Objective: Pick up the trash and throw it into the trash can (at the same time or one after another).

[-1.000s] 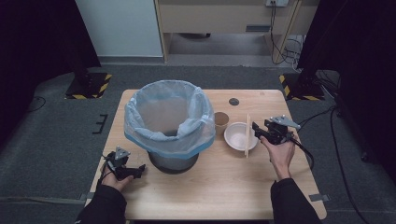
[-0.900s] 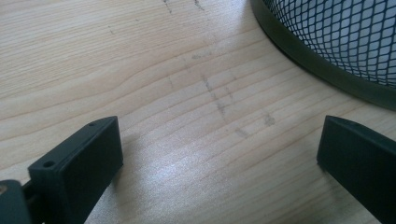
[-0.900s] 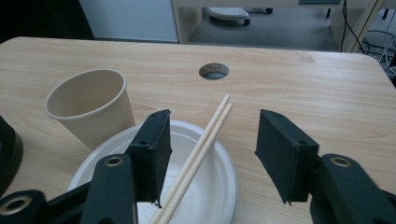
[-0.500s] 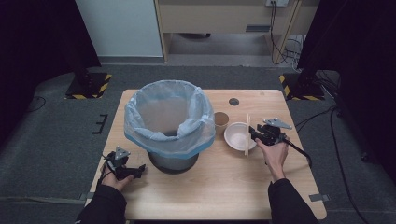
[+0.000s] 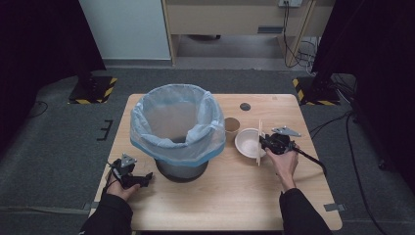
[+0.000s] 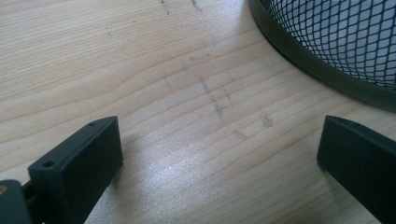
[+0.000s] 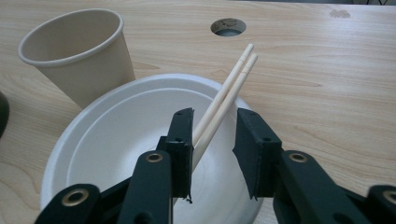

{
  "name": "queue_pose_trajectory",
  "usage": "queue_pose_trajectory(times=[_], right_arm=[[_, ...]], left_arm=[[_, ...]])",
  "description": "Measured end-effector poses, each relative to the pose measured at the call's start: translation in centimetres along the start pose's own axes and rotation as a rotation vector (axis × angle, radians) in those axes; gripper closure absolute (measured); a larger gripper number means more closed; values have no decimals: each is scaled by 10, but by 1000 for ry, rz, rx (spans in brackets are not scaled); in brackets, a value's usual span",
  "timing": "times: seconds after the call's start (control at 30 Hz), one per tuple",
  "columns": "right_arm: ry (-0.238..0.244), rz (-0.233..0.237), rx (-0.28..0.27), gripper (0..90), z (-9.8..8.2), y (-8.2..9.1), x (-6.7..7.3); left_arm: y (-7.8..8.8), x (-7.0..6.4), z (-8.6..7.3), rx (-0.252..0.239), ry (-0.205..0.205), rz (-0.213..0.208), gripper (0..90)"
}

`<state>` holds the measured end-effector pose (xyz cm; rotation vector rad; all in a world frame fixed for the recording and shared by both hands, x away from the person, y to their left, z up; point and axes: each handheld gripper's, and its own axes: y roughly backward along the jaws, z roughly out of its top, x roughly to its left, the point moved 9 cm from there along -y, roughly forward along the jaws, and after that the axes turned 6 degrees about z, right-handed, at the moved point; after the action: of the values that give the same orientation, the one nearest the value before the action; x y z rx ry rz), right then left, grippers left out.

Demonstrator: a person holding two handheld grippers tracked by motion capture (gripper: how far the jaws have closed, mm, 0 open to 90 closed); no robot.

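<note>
- Two grippers are at work over a wooden table [image 5: 235, 196], one in each of the person's hands.
- The right gripper [image 7: 212, 140] sits at the right side of the table, just over the near-right rim of a white bowl [image 5: 247, 142]. Its jaws have just been closing, with a pair of wooden chopsticks [image 7: 226, 95] between them.
- In the right gripper view the chopsticks lie against the left jaw's pad, while a gap shows between them and the right jaw, so the jaws are partly closed around the sticks and not yet clamped on them.
- The chopsticks lie across the right part of the bowl's rim, running from near to far, with their far tips reaching past the bowl over the table.
- A paper cup [image 5: 231, 126] stands upright just to the far left of the bowl, close to touching it.
- A small round hole [image 5: 245, 106] in the tabletop lies farther off, beyond the cup and bowl.
- The left gripper [image 5: 131, 175] rests low at the near-left of the table, jaws wide apart with bare wood between them.
- A mesh bin [image 5: 178, 129] lined with a pale blue bag stands in the middle of the table, just right of the left gripper.
</note>
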<state>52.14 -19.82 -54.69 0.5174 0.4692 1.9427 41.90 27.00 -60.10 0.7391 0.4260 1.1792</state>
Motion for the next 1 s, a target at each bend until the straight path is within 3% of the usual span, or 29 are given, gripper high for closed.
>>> queue_pose_trajectory(times=[1.0], right_arm=[[-21, 15, 43, 800, -9, -6, 0]], left_arm=[[0, 0, 0, 0, 0, -1, 0]])
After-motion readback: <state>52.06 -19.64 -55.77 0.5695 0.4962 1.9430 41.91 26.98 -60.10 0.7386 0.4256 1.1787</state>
